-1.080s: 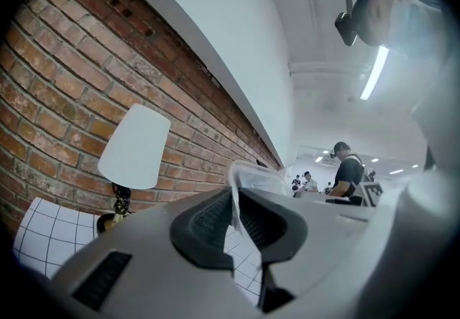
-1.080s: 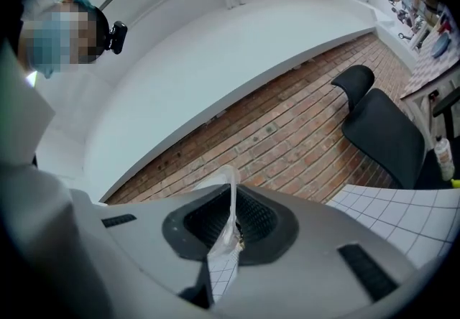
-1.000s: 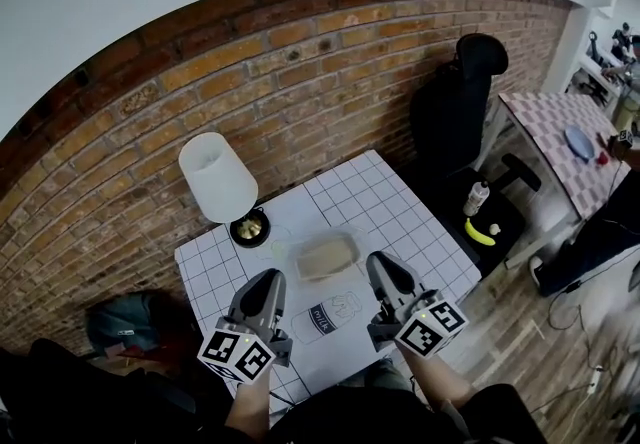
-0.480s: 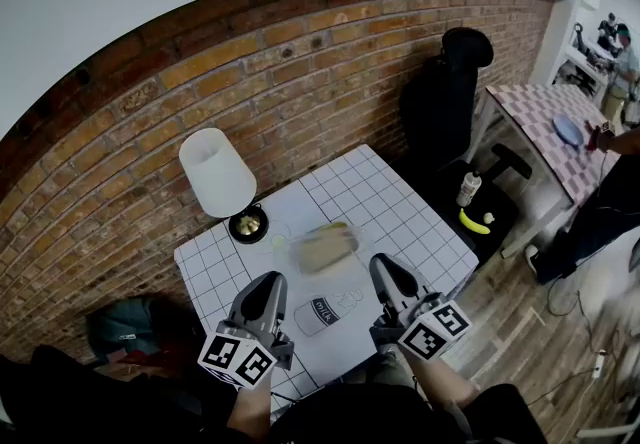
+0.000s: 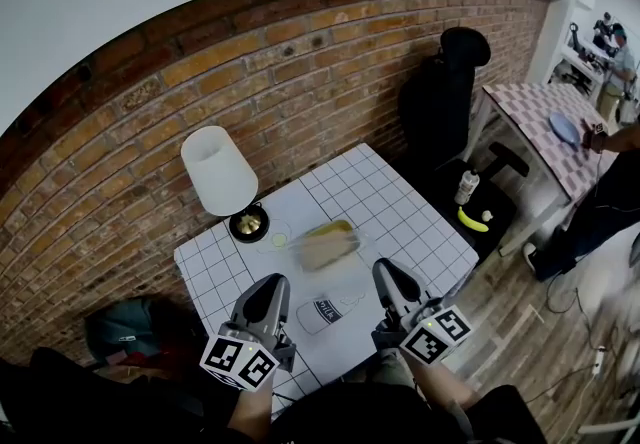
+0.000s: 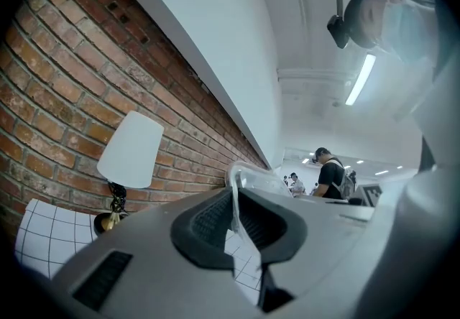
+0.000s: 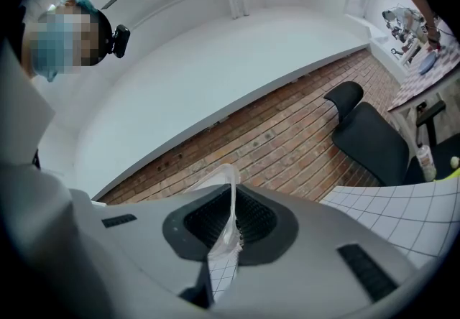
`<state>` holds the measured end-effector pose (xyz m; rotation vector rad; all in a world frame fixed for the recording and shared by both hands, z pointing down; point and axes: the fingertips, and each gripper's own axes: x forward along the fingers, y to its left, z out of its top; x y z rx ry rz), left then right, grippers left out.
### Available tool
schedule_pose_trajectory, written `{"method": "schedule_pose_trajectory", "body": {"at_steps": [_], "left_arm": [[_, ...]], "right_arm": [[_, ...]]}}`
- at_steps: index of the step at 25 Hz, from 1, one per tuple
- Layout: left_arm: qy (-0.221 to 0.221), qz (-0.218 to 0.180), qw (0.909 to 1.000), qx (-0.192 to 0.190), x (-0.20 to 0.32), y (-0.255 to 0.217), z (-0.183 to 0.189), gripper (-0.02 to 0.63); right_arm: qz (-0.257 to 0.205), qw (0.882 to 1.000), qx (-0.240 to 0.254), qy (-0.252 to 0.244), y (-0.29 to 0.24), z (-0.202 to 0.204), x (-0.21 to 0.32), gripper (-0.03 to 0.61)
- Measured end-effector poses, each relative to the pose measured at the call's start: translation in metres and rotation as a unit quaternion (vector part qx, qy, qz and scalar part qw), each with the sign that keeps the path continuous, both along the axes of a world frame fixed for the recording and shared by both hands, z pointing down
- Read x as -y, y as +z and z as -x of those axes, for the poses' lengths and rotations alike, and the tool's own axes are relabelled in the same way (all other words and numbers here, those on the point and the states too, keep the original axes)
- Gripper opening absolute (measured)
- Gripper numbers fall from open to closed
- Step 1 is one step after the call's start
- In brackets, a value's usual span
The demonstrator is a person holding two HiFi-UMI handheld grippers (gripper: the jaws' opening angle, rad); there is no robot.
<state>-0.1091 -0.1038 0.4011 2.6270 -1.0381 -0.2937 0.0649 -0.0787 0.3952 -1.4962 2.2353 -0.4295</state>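
Two grippers sit low in the head view: the left gripper (image 5: 268,284) and the right gripper (image 5: 386,277) flank a clear plastic bag (image 5: 325,310) printed "milk". Its yellowish contents are blurred at frame center, over the white gridded bench (image 5: 405,222). A white-shaded lamp (image 5: 218,172) stands to the bag's upper left.

Left gripper view: the fingers (image 6: 205,220) pinch the bag's clear edge, with the lamp at left against a brick wall (image 6: 50,88).

Right gripper view: the fingers (image 7: 255,218) clamp the same plastic, with a black chair (image 7: 374,138) at right.
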Motion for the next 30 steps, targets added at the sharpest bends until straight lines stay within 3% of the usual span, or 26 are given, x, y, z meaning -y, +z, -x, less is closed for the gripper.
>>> {"method": "schedule_pose_trajectory", "body": {"at_steps": [30], "left_arm": [[0.0, 0.006, 1.0, -0.005, 0.011, 0.003, 0.0, 0.032]], "right_arm": [[0.013, 1.0, -0.009, 0.012, 0.007, 0.0, 0.012, 0.017]]}}
